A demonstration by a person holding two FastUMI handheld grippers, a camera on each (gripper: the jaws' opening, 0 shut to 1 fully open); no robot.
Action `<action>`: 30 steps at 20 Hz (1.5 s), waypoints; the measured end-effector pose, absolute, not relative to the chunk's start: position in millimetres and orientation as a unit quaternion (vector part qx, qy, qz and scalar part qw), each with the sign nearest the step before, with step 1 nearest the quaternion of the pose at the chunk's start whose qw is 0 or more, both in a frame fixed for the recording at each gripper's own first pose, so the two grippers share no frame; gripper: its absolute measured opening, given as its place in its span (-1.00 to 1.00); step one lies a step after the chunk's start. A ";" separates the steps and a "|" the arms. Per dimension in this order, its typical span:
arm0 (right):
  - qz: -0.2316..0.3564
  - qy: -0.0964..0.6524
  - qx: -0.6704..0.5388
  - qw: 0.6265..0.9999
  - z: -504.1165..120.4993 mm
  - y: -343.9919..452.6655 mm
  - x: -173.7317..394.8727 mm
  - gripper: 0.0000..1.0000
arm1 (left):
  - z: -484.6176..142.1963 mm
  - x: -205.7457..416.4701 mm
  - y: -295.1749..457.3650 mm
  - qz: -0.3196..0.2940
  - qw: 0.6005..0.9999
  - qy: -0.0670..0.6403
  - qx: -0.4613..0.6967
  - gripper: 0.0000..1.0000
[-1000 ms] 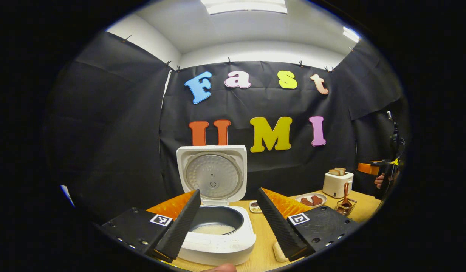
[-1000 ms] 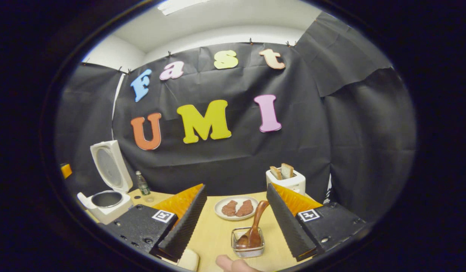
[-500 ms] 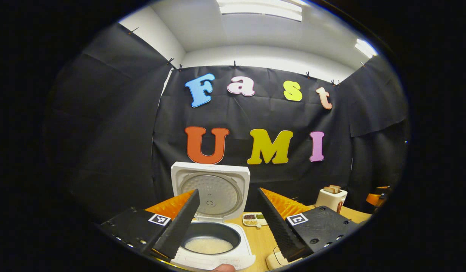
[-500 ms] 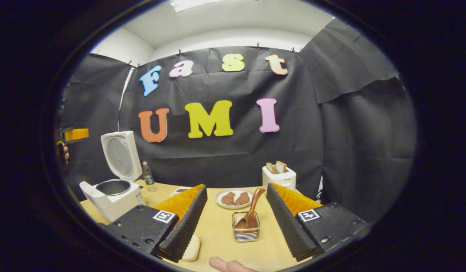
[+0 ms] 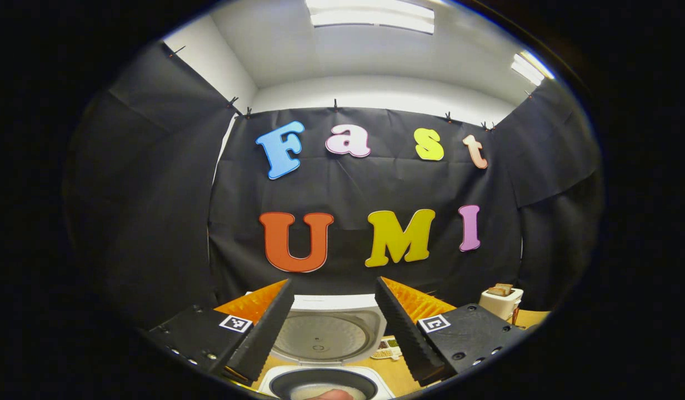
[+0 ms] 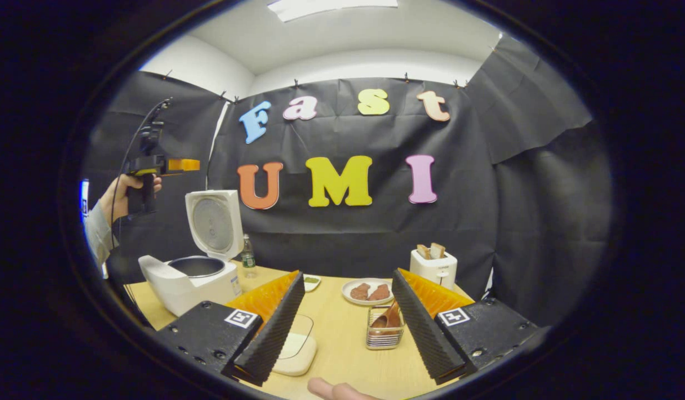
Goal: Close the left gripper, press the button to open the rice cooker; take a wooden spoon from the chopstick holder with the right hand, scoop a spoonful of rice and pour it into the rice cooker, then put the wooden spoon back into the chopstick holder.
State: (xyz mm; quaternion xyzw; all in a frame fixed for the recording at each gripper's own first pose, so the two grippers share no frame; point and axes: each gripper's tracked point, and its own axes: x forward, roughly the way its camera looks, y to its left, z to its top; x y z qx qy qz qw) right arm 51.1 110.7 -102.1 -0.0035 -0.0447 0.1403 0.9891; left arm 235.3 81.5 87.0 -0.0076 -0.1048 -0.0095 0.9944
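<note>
The white rice cooker [image 6: 186,280] stands at the table's left with its lid [image 6: 213,222] up. In the left gripper view the lid [image 5: 320,333] and the dark pot's rim [image 5: 323,380] sit low between the fingers. My left gripper [image 5: 334,280] is open and empty. It is held high above the cooker by a hand [image 6: 120,191], its orange fingers [image 6: 178,165] pointing right. The wooden spoon [image 6: 388,319] stands in the wire chopstick holder [image 6: 383,335], just left of my right finger. My right gripper [image 6: 348,274] is open, apart from the spoon.
A plate of meat pieces [image 6: 367,291] and a white toaster [image 6: 433,268] with bread stand behind the holder. A small bottle [image 6: 246,258] and a small dish [image 6: 310,280] sit near the cooker. A flat white container [image 6: 295,347] lies by my left finger.
The left gripper has risen and tipped up, so the cooker dropped to the bottom of its view. The right gripper drew back from the spoon holder and turned left. Both stayed open.
</note>
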 end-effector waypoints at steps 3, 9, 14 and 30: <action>0.106 -0.084 0.035 0.990 -85.8 94.8 45.1 1.00 | 99.6 271.5 89.4 -0.003 0.991 -0.127 -0.028 0.87; 0.074 -0.136 0.079 0.985 -68.2 68.6 32.1 0.90 | 58.2 345.0 112.3 0.028 0.993 -0.067 -0.093 0.88; 0.069 -0.144 0.086 0.983 -67.6 61.8 26.9 0.90 | 30.6 358.2 128.9 0.057 0.997 -0.025 -0.053 0.91; 0.092 -0.069 0.083 0.990 -112.3 87.8 12.7 1.00 | 7.1 275.9 118.5 0.079 0.996 0.039 -0.003 0.92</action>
